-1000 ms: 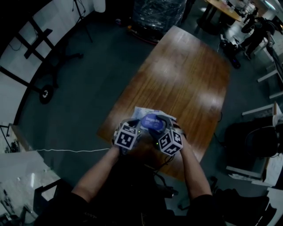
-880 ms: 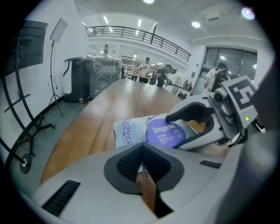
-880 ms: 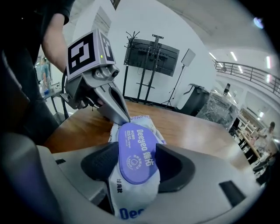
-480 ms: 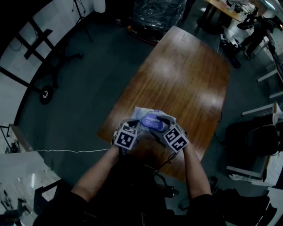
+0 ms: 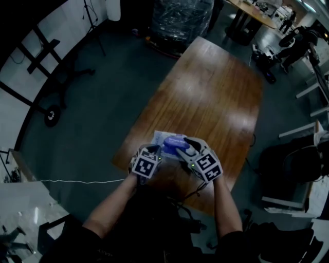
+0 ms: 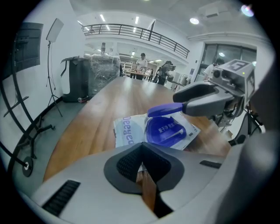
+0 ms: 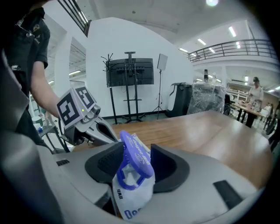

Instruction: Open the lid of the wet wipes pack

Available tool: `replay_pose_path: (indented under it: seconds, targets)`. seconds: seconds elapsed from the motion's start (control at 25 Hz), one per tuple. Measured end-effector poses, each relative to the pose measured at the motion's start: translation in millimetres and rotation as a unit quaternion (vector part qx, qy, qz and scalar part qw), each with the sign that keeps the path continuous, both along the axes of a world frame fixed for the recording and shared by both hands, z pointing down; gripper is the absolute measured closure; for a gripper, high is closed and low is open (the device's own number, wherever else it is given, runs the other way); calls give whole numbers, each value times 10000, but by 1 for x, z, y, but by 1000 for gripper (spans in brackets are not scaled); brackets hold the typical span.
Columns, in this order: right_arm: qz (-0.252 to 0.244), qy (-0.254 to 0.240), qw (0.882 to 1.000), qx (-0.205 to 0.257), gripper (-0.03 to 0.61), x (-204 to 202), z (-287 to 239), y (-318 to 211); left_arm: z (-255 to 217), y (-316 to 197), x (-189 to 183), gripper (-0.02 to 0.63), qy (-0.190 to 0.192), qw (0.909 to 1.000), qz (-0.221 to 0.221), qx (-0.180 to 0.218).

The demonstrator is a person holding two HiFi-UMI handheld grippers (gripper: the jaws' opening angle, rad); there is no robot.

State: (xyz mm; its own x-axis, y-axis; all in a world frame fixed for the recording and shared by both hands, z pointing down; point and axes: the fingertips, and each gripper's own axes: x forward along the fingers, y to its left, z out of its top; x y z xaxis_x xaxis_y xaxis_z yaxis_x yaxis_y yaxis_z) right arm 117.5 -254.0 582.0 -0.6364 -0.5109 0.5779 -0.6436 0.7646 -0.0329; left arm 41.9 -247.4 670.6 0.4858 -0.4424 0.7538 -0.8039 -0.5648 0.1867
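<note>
A white wet wipes pack (image 6: 128, 132) with a blue lid lies near the front edge of the wooden table (image 5: 216, 92). My left gripper (image 6: 142, 154) is shut on the pack's near edge, where a white sliver shows between the pads. The blue lid (image 6: 165, 109) is lifted off its blue frame (image 6: 167, 132), and the right gripper (image 6: 186, 105) holds its free end. In the right gripper view the lid (image 7: 136, 151) stands on edge between the jaws of my right gripper (image 7: 135, 162), which are closing on it. From above, both grippers (image 5: 160, 152) (image 5: 181, 147) meet over the pack (image 5: 167, 138).
A pallet wrapped in film (image 5: 177, 15) stands beyond the table's far end. Chairs and desks (image 5: 293, 164) lie to the right. A screen on a stand (image 7: 130, 72) is behind the left gripper (image 7: 94, 124). People stand far off.
My right gripper has rolled and risen, and its jaws have narrowed on the blue lid, which has lifted off the pack. The left gripper has stayed put.
</note>
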Motion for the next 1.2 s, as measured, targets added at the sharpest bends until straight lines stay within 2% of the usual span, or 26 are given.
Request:
replay_pose_path:
  seconds: [0.2, 0.56, 0.88, 1.2]
  targets:
    - [514, -17, 9981, 326, 412, 14, -9, -18, 0, -1, -1, 609, -41, 10000, -13, 31]
    - [1220, 69, 9903, 659, 413, 32, -7, -52, -1, 0, 2, 609, -71, 10000, 13, -8]
    - [1900, -88, 9810, 377, 413, 44, 13, -73, -1, 0, -1, 609, -45, 10000, 7, -47]
    - [2165, -157, 9761, 73, 413, 48, 29, -81, -6, 0, 1, 609, 28, 10000, 11, -60]
